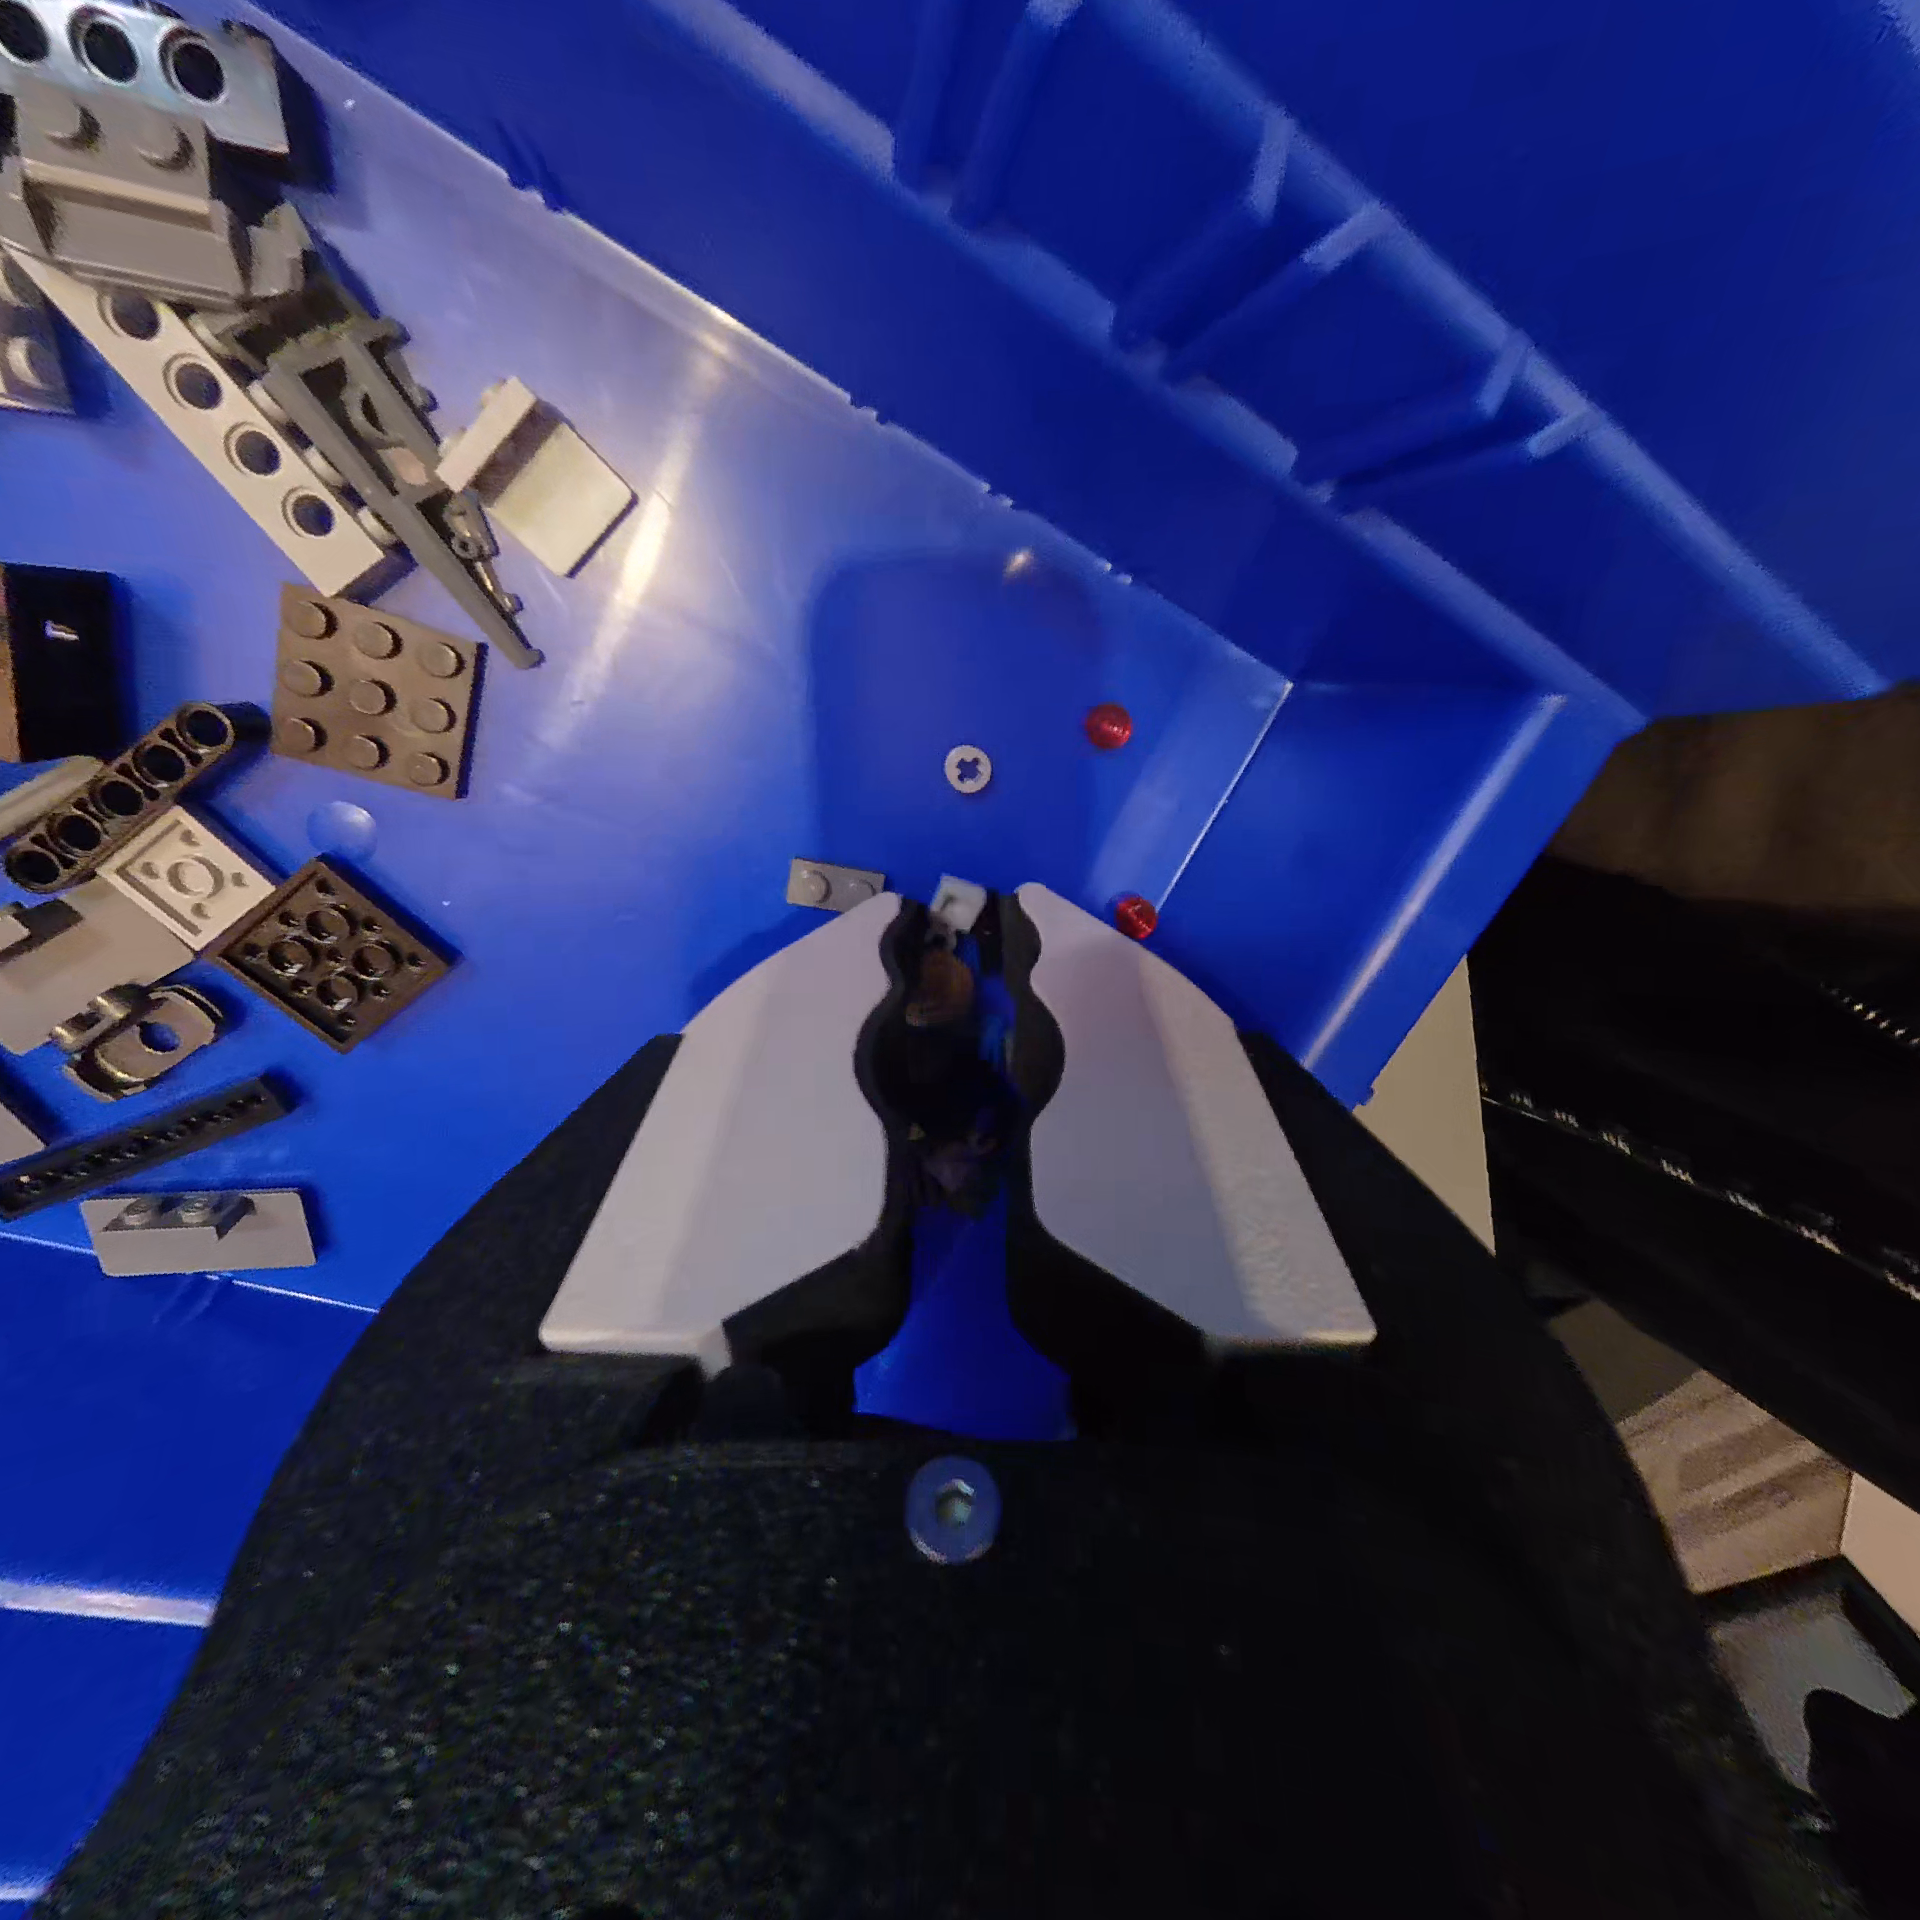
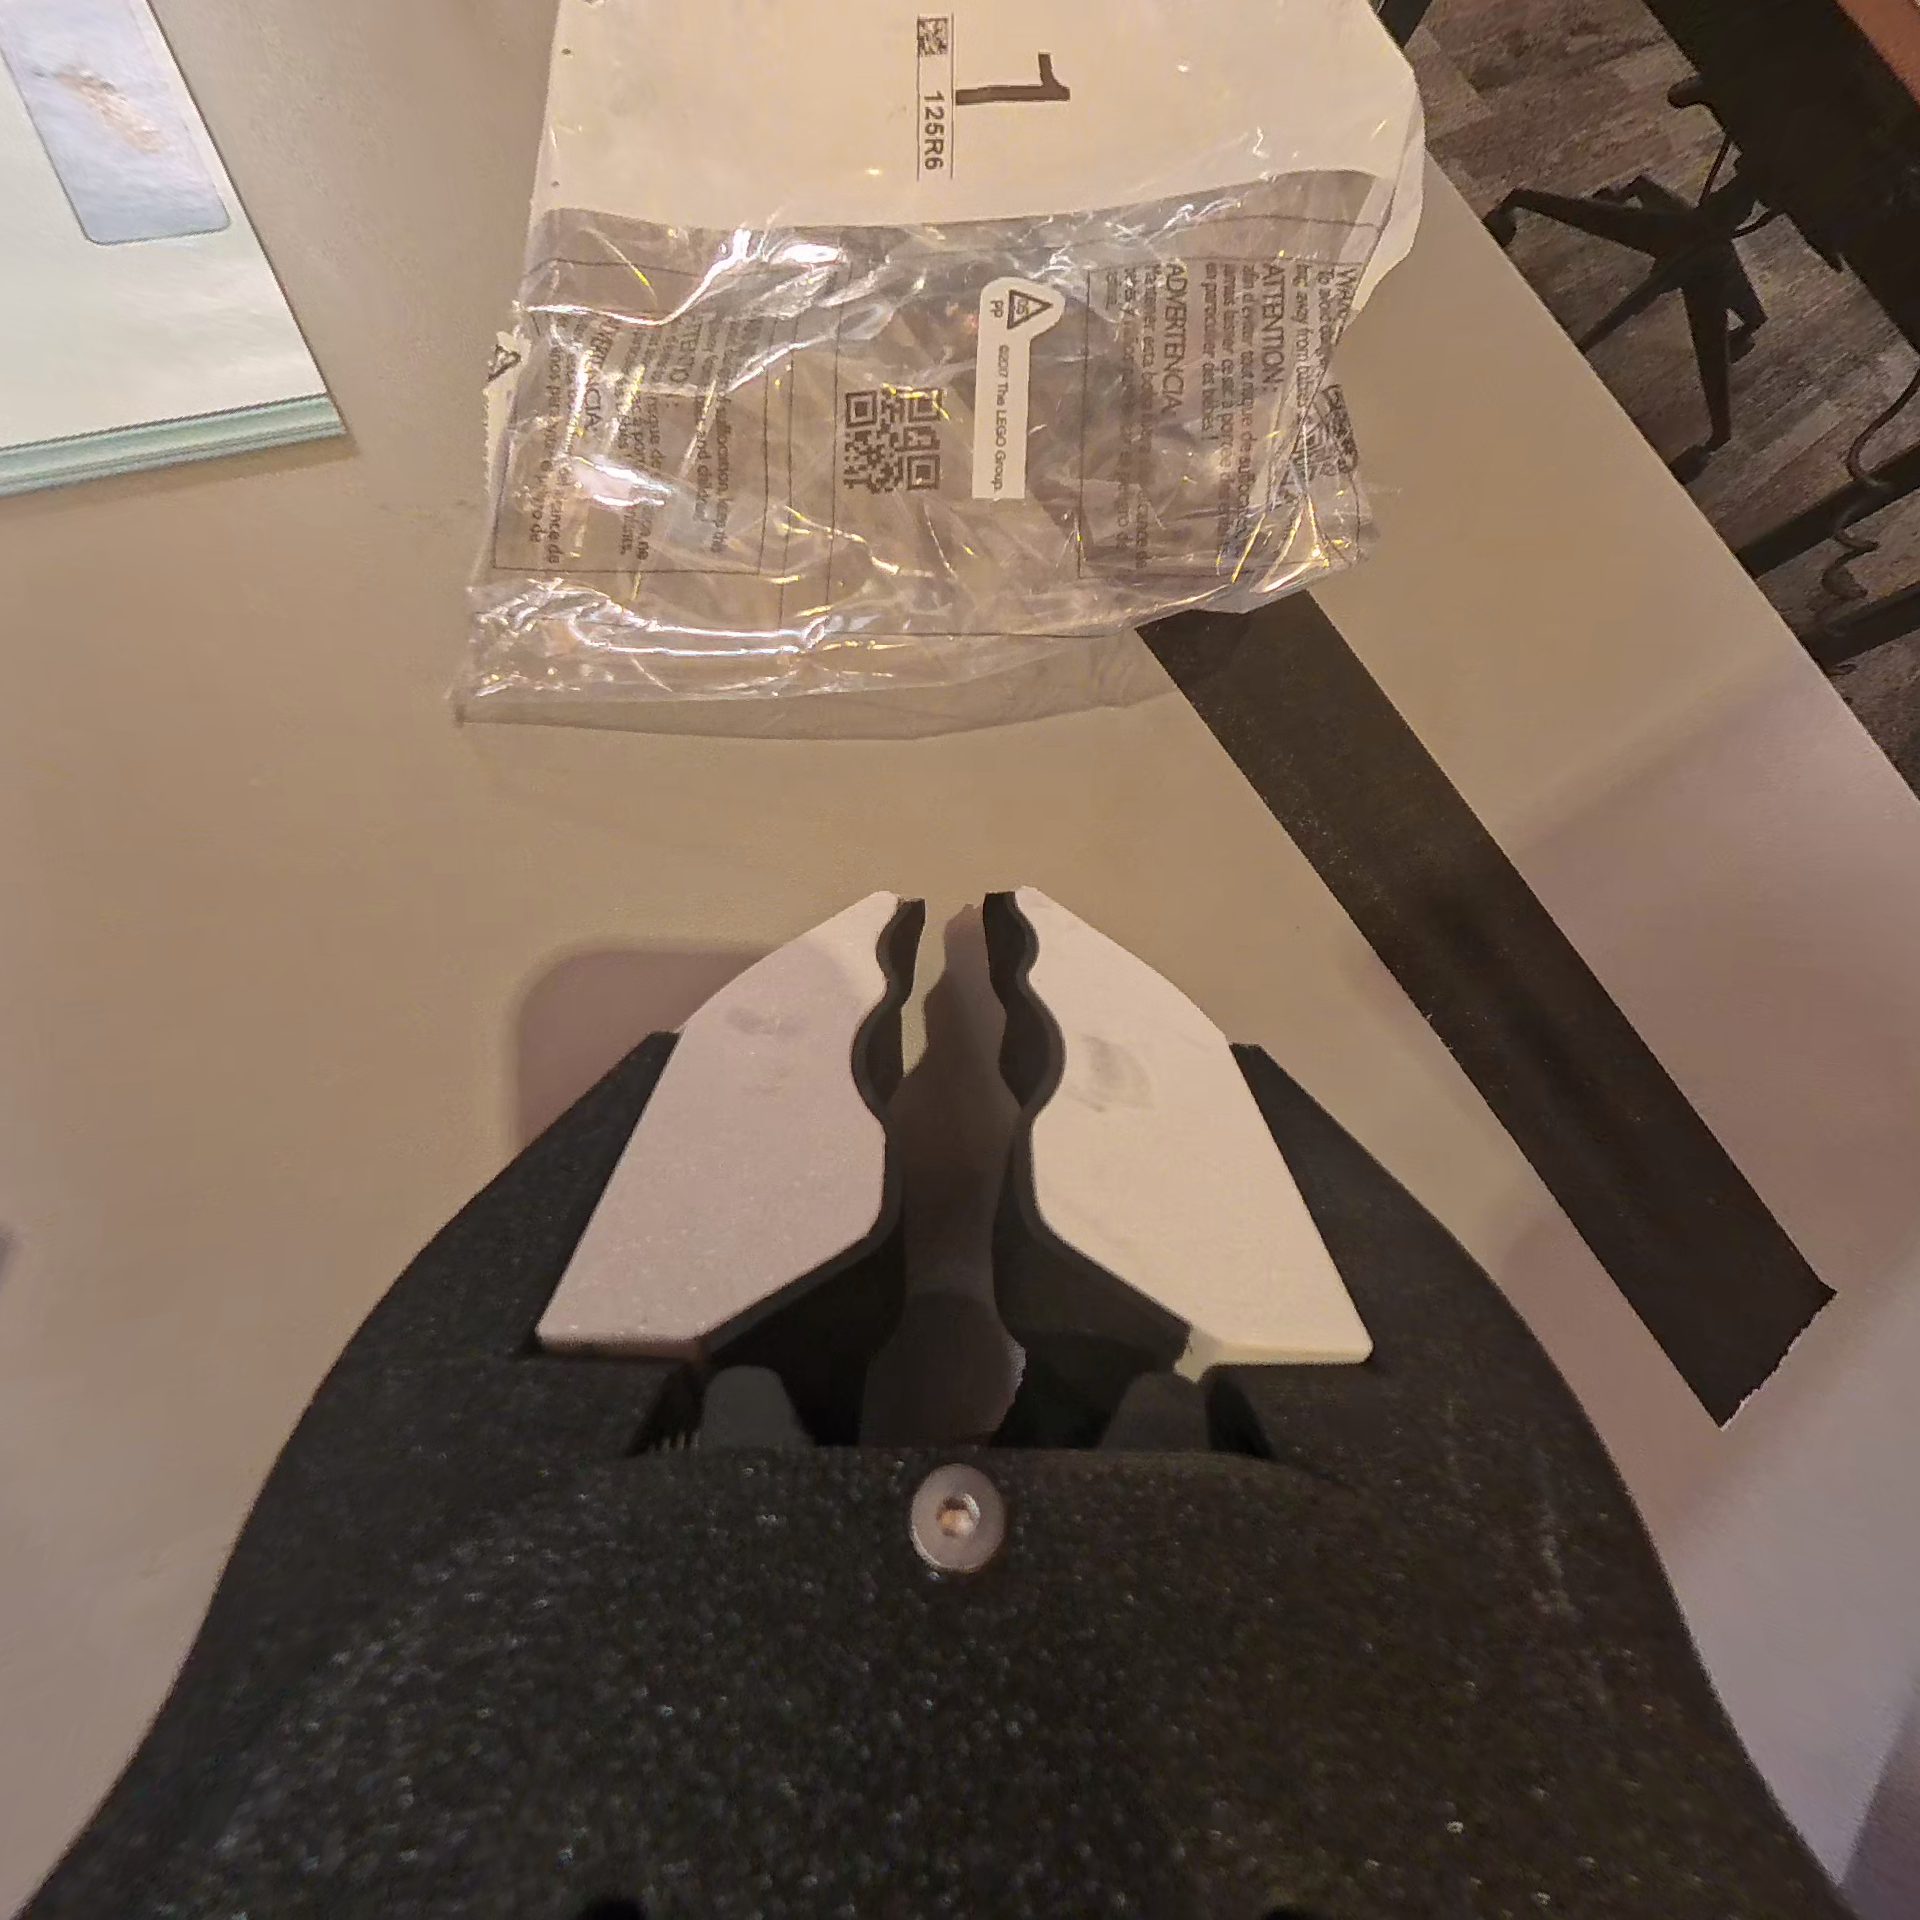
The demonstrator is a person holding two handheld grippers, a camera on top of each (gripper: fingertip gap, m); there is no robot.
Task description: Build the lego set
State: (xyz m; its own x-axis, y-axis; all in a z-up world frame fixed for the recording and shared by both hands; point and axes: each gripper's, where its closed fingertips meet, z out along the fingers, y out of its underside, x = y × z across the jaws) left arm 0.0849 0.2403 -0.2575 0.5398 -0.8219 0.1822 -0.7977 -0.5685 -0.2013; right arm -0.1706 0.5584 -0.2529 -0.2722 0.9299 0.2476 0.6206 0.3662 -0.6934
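The left gripper (image 1: pixel 954 909) reaches into a blue bin (image 1: pixel 1351 790), with a small light grey brick piece (image 1: pixel 954 902) at its narrowly parted fingertips; whether the pads press it is unclear. A grey two-stud plate (image 1: pixel 831 886) lies just at ten o'clock, a round grey piece (image 1: pixel 967 770) at twelve, and red studs (image 1: pixel 1108 724) at one and three. The right gripper (image 2: pixel 954 914) hangs over a beige table (image 2: pixel 312 831), jaws slightly apart with nothing between them, and a crumpled clear plastic bag (image 2: pixel 894 436) lies at twelve o'clock.

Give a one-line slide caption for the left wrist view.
Left gripper low in a blue plastic bin, a small white piece between its fingertips, grey toy bricks scattered nearby.

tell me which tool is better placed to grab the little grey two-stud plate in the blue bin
Left, likely. The left tool is inside the blue bin, beside the grey two-stud plate. The right tool is over bare table.
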